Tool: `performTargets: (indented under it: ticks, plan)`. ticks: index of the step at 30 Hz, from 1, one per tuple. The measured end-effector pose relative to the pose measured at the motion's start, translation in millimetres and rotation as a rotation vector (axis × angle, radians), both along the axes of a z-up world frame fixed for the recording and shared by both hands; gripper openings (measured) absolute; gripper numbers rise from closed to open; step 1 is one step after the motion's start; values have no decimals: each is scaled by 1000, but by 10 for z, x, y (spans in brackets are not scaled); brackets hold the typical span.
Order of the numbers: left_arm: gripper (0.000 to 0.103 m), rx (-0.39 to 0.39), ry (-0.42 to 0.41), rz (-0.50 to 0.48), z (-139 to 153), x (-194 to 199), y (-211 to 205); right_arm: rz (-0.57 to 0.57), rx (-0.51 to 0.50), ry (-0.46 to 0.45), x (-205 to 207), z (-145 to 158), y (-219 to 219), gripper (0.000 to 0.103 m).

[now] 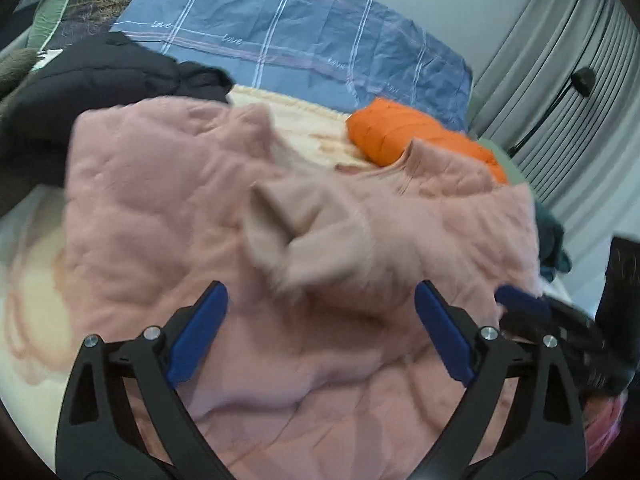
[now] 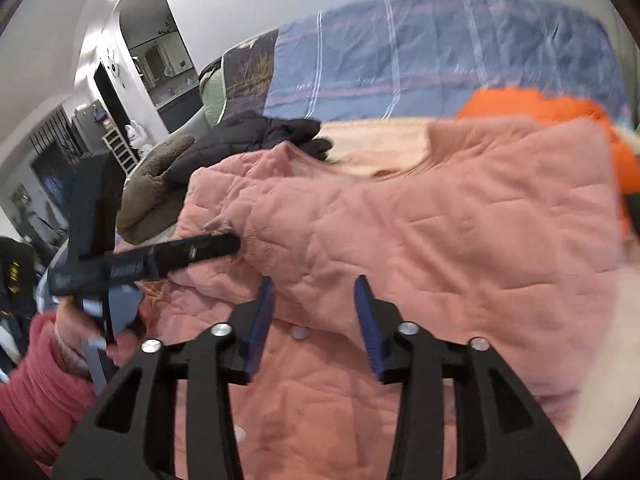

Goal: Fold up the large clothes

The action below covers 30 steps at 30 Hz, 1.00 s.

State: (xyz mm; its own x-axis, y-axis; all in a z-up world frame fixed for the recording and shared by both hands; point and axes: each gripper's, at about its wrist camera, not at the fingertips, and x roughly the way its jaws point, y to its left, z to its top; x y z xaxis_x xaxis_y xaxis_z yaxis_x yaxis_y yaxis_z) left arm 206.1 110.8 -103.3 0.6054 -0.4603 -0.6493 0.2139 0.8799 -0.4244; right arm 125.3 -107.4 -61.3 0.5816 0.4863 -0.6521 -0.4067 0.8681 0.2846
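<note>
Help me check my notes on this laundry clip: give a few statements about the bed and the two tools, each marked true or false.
1. The pink quilted garment lies spread under both tools. True.
2. The left tool is clamped shut on a sleeve. False: its jaws stand wide apart, with nothing pressed between them.
3. An orange item lies beyond the pink garment, in front of the blue checked bedding. True.
4. The right tool grips the orange item. False: its jaws are open over the pink garment and hold nothing.
5. A dark jacket lies by the pink garment's far left part. True.
</note>
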Motion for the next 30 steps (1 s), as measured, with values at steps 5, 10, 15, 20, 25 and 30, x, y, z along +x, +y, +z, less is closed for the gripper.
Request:
performTargets:
  ticks: [5,10,15,20,25,30]
  plan:
    - [18,1,-49,-10,222,117,-174,-103,-14,-11,-2,-15,-275,45]
    - [18,-3,-350,72,981,-420,233,-183,26,-74,-51,160,-585,56]
    - [42,192,-202,179,534,-388,644,-234,-87,53,263,-160,-560,61]
    - [49,294,-77,317,44,-397,973,-262,-210,40,281,-357,-398,60]
    - [48,184,-229,313,580,-579,879,-247,-242,-82,169,47,-340,60]
    - [54,309,-278,102,601,-535,76,-260,-220,-80,378,63,-271,60]
